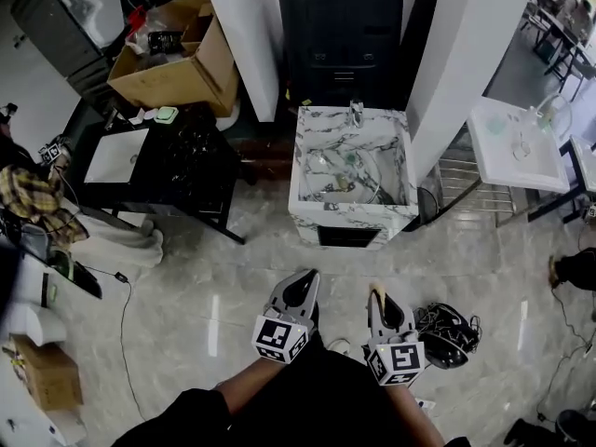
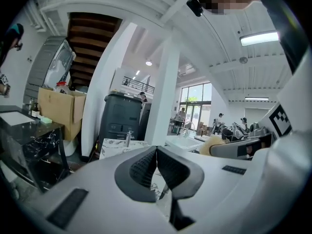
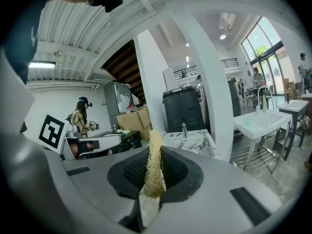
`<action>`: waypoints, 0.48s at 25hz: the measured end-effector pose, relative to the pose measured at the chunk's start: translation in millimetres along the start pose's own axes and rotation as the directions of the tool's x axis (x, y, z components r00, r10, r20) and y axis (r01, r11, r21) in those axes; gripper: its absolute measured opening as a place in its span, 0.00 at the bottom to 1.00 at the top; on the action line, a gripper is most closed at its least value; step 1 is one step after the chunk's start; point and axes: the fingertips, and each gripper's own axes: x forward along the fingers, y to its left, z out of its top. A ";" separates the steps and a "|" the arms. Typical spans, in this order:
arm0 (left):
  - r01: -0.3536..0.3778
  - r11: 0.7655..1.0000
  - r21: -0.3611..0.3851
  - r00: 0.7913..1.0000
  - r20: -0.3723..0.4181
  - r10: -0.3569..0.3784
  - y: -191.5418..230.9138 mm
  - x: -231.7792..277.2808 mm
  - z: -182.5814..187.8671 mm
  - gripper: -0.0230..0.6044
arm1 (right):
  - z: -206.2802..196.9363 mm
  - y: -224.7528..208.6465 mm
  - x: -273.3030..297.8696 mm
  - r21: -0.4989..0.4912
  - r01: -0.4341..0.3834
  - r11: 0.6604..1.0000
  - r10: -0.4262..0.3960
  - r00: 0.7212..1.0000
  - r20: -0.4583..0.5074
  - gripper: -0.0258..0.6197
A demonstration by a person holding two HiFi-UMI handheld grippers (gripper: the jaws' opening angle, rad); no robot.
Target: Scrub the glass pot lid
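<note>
A marble-patterned sink (image 1: 309, 214) stands a few steps ahead of me, and the glass pot lid (image 1: 341, 177) lies in its basin below the faucet (image 1: 355, 113). My left gripper (image 1: 303, 287) is held low near my body, shut with nothing between its jaws (image 2: 156, 156). Beside it my right gripper (image 1: 378, 298) is shut on a tan fibrous scrubber (image 3: 153, 165) that sticks up past the jaw tips (image 1: 377, 293). Both grippers are well short of the sink (image 3: 192, 139), above the floor.
A black table (image 1: 200, 161) with a white basin stands left of the sink, a cardboard box (image 1: 182, 59) behind it. A white sink stand (image 1: 512, 147) is at right. Black cables and gear (image 1: 452, 333) lie on the floor by my right gripper. A person (image 3: 79, 116) stands at left.
</note>
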 end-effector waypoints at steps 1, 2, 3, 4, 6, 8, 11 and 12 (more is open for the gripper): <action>-0.004 1.000 -0.010 1.000 -0.004 0.004 11.6 9.8 1.8 0.06 | 2.3 -2.9 14.1 -0.003 0.001 1.000 -0.001 1.000 -0.013 0.13; -0.006 1.000 -0.020 1.000 -0.007 0.006 23.4 19.5 5.1 0.06 | 5.4 -6.1 28.2 -0.005 0.003 1.000 -0.003 1.000 -0.025 0.13; -0.005 1.000 -0.026 1.000 -0.009 0.004 35.1 28.9 9.8 0.06 | 9.5 -9.4 41.6 -0.007 0.007 1.000 -0.007 0.999 -0.036 0.13; 0.000 1.000 -0.030 1.000 -0.009 0.000 46.5 37.7 15.3 0.06 | 14.2 -12.5 54.3 -0.011 0.014 1.000 -0.015 0.999 -0.044 0.13; 0.012 0.999 -0.035 1.000 -0.009 -0.013 69.0 54.3 25.4 0.06 | 24.4 -18.9 78.4 -0.018 0.037 0.999 -0.038 0.998 -0.056 0.13; 0.026 0.999 -0.042 1.000 -0.012 -0.026 89.7 69.4 33.2 0.06 | 35.9 -24.7 101.2 -0.026 0.062 0.998 -0.063 0.996 -0.061 0.13; 0.050 0.998 -0.042 0.999 -0.015 -0.051 114.9 89.0 45.8 0.06 | 55.7 -26.8 134.8 -0.032 0.082 0.996 -0.084 0.995 -0.056 0.13; 0.058 0.997 -0.043 0.998 -0.014 -0.058 122.2 94.9 49.7 0.06 | 61.2 -26.0 145.8 -0.036 0.085 0.996 -0.087 0.995 -0.055 0.13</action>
